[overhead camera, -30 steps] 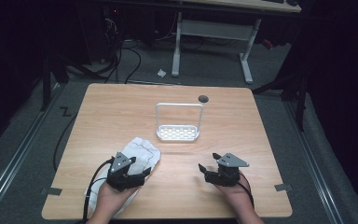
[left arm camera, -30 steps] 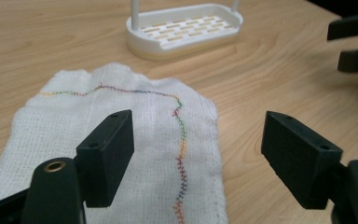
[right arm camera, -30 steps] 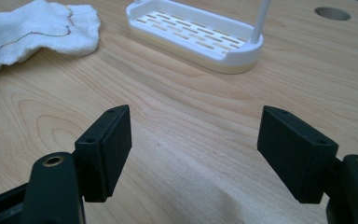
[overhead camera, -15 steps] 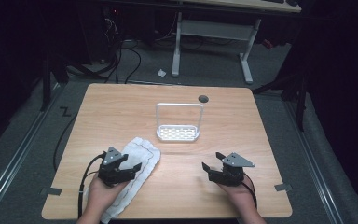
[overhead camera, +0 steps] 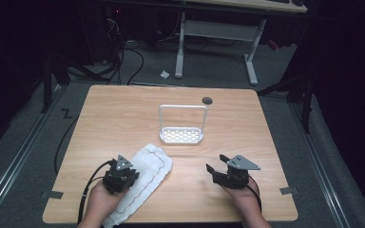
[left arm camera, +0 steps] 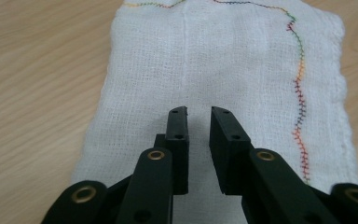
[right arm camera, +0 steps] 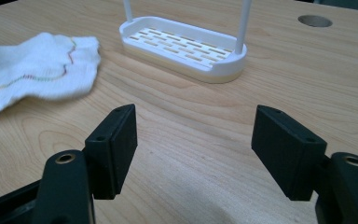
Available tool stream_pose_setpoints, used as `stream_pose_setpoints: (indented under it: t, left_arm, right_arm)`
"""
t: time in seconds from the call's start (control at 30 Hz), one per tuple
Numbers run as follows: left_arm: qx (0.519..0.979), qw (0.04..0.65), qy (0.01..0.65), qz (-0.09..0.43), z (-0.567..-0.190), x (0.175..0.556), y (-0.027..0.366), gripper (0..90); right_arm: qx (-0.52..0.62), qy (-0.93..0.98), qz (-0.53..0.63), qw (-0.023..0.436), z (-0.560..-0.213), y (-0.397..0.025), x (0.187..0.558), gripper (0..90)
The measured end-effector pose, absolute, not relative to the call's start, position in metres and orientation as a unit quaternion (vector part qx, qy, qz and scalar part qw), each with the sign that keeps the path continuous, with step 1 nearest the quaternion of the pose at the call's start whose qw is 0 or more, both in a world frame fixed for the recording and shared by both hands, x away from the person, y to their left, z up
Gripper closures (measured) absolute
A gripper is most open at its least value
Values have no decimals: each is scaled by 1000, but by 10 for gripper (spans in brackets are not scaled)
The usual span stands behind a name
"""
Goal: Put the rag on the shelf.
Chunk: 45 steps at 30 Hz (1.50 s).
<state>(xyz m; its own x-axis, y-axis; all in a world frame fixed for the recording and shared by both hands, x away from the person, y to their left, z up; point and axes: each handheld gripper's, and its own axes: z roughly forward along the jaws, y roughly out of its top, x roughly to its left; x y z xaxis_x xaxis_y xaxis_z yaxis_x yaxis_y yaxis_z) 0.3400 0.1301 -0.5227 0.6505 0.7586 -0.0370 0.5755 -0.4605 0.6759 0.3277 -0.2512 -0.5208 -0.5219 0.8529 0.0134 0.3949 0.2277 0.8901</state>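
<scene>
The white cloth point(overhead camera: 145, 173) lies flat at the table's point(overhead camera: 123, 114) near left, hanging over the front edge. The left gripper point(left arm camera: 199, 126) hovers above it, jaws narrow with nothing between them, probably to pinch it. The right gripper point(right arm camera: 193, 140) waits wide open over bare wood, short of the white rack point(right arm camera: 186, 46).

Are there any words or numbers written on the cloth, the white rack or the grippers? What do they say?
None: no words, numbers or labels can be read anywhere.
The white cloth has only a wavy line of rainbow-coloured stitching, no letters.
The white rack is plain, with slots in its base.
The left gripper and right gripper show black jaws with small holes and brass rivets, no markings.
</scene>
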Motion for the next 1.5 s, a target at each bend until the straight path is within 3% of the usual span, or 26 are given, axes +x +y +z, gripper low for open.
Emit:
stream_pose_setpoints:
  t: [0.17, 0.33, 0.37, 0.5, 0.57, 0.63, 0.73, 0.83, 1.0, 1.1, 1.17, 1.3, 1.33, 1.37, 1.43, 1.5]
  left_arm:
    - [859, 362, 344, 111, -526, 325, 91, 727]
    - [866, 370, 317, 115, -524, 320, 74, 704]
    - [864, 366, 316, 139, -517, 321, 81, 693]
    - [842, 374, 358, 151, -507, 332, 115, 674]
    - [822, 385, 400, 128, -509, 339, 140, 673]
    - [830, 362, 405, 127, -516, 341, 148, 677]
    - [835, 354, 404, 121, -519, 342, 144, 727]
    - [850, 342, 385, 112, -523, 340, 133, 747]
    - [860, 358, 357, 65, -524, 331, 110, 751]
    - [870, 383, 309, -12, -528, 316, 79, 750]
    - [874, 388, 292, -29, -531, 311, 69, 745]
    - [875, 399, 273, -26, -531, 305, 57, 726]
    - [870, 407, 276, -26, -531, 305, 58, 709]
    - [867, 411, 278, -28, -531, 306, 58, 709]
    - [873, 407, 267, -15, -532, 302, 55, 696]
    - [874, 406, 266, -12, -532, 301, 54, 696]
  right_arm:
    - [418, 746, 461, 236, -521, -246, 326, 320]
    - [400, 760, 465, 216, -519, -231, 316, 391]
    - [381, 772, 466, 204, -518, -218, 307, 472]
    - [351, 797, 458, 181, -519, -197, 297, 544]
    - [332, 812, 452, 162, -522, -184, 291, 570]
    - [309, 836, 429, 149, -530, -164, 285, 581]
    - [300, 849, 401, 167, -536, -156, 284, 625]
    - [316, 849, 385, 177, -536, -159, 290, 757]
    - [365, 828, 370, 210, -537, -186, 312, 793]
    - [405, 808, 362, 226, -538, -209, 332, 790]
    - [415, 803, 362, 227, -538, -215, 337, 788]
    - [434, 787, 380, 219, -534, -228, 339, 705]
    - [437, 778, 395, 216, -528, -232, 332, 613]
    - [437, 778, 395, 216, -528, -232, 332, 613]
    - [444, 778, 408, 178, -528, -234, 320, 539]
    - [444, 779, 407, 172, -529, -233, 316, 540]
